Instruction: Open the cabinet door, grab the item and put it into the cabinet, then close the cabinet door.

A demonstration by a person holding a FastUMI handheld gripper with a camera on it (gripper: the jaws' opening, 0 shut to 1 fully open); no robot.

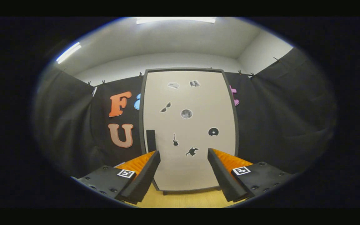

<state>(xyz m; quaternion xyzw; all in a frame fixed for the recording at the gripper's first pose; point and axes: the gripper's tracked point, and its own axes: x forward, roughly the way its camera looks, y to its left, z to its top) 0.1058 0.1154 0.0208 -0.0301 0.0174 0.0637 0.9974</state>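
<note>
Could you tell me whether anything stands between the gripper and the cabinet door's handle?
Nothing visible does. The open gripper faces the closed cabinet door; its handle lies just beyond the left finger, over bare table.

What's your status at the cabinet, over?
Gripper open, holding nothing. Cabinet door shut, dead ahead beyond the fingers; its dark handle sits by the left finger. Nothing between fingers and door.

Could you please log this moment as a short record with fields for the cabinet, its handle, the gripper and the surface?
cabinet: tall pale cabinet door in a dark frame, shut, small dark stickers on it
handle: dark upright bar handle by the door's left edge, just beyond the left finger
gripper: gripper open, holding nothing, facing the door
surface: light wooden tabletop beneath the fingers
</note>
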